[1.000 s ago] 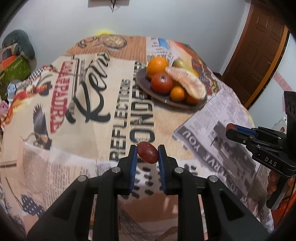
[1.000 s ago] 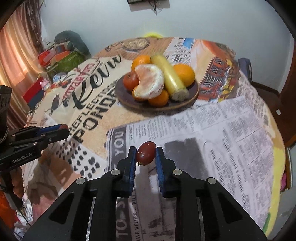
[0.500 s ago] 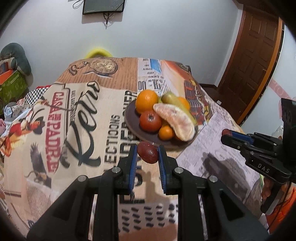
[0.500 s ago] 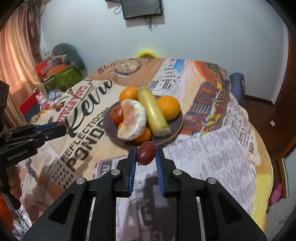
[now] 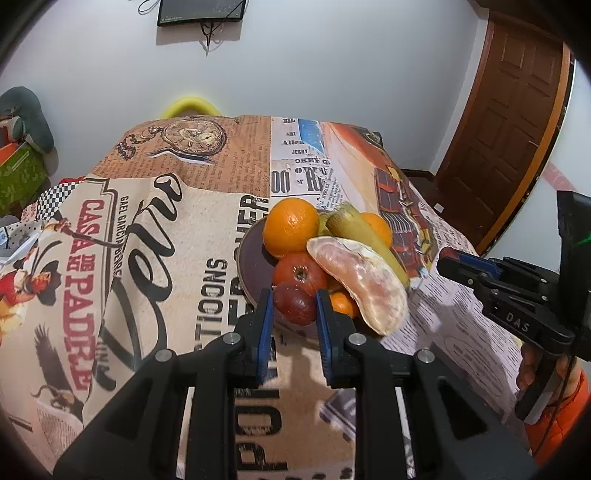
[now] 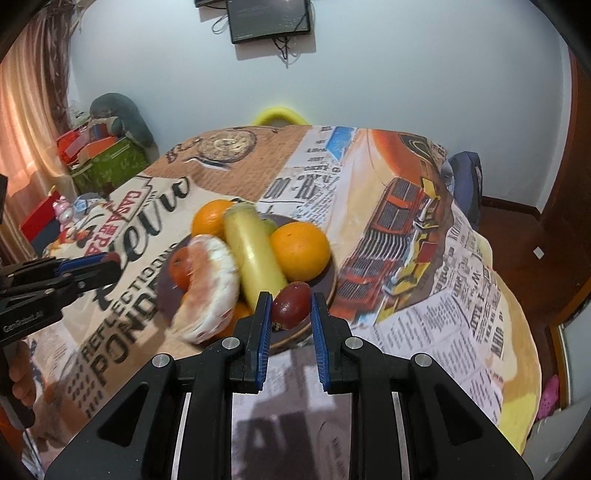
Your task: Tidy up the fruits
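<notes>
My left gripper (image 5: 294, 301) is shut on a dark red plum (image 5: 295, 302) and holds it just above the near rim of a brown plate (image 5: 248, 258). My right gripper (image 6: 289, 302) is shut on a second red plum (image 6: 291, 303) at the plate's near right rim (image 6: 325, 291). The plate holds two oranges (image 5: 290, 226), a tomato (image 5: 300, 273), a peeled citrus segment (image 5: 364, 284), a yellow-green banana (image 6: 255, 254) and a small orange (image 5: 343, 303). Each gripper shows side-on in the other's view, the right (image 5: 491, 280) and the left (image 6: 62, 275).
The table wears a printed newspaper-pattern cloth (image 5: 147, 229). A wooden door (image 5: 517, 122) stands at the right. A yellow chair back (image 6: 280, 115) rises behind the table. Boxes and clutter (image 6: 107, 155) sit at the left. A screen (image 6: 269, 18) hangs on the wall.
Both grippers have moved forward over the table towards the plate, each still holding its plum. The plate now lies directly in front of the fingertips.
</notes>
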The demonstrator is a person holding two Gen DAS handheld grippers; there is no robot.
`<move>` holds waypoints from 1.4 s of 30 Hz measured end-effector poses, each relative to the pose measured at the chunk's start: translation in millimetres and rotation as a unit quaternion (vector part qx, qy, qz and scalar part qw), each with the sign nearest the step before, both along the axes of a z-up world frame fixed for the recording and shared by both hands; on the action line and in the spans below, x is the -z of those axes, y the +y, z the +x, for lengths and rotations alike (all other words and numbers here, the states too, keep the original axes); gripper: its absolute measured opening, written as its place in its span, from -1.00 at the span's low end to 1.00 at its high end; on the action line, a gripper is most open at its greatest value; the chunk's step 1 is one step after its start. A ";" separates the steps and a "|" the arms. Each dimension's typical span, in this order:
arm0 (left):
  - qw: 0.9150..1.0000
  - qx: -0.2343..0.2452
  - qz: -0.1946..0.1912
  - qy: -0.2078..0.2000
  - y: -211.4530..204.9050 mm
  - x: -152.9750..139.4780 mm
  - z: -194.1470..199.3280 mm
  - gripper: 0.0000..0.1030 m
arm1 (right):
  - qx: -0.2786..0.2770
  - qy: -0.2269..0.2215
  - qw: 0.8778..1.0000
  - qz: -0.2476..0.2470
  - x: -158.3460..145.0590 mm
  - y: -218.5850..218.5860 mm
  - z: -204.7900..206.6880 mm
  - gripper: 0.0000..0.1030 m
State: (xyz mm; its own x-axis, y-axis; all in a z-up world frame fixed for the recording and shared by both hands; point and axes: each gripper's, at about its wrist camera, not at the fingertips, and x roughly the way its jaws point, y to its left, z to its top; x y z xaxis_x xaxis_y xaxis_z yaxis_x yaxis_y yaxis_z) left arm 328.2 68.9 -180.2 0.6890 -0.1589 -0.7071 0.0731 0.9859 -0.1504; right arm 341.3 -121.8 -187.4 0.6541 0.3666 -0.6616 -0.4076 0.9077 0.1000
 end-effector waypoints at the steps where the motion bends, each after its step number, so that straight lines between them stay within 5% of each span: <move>1: 1.000 -0.001 -0.001 0.001 0.7 1.2 3.6 -0.58 | 0.001 0.001 1.000 0.000 1.7 -0.7 3.9 -0.63; 25: 0.998 0.010 -0.020 0.055 -3.3 42.5 39.0 -0.57 | -0.004 0.045 0.999 0.001 36.7 9.3 54.6 -0.63; 29: 0.998 0.012 -0.024 0.062 -4.2 44.5 38.4 -0.40 | -0.004 0.051 0.999 0.003 37.2 9.2 56.7 -0.49; 36: 0.999 0.011 -0.015 0.048 -7.0 31.3 30.0 -0.39 | -0.001 0.034 0.999 0.003 25.3 3.9 49.4 -0.44; 42: 1.000 -0.002 -0.011 0.004 -4.5 -10.6 6.6 -0.39 | 0.010 0.003 1.000 0.022 -8.1 -9.7 28.0 -0.44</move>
State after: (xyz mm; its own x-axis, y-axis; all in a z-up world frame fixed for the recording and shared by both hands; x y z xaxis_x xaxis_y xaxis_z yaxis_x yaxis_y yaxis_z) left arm 334.8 64.4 -169.6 0.6846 -0.1712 -0.7085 0.0680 0.9828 -0.1717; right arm 369.3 -131.5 -179.3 0.6577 0.3829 -0.6487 -0.3886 0.9102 0.1432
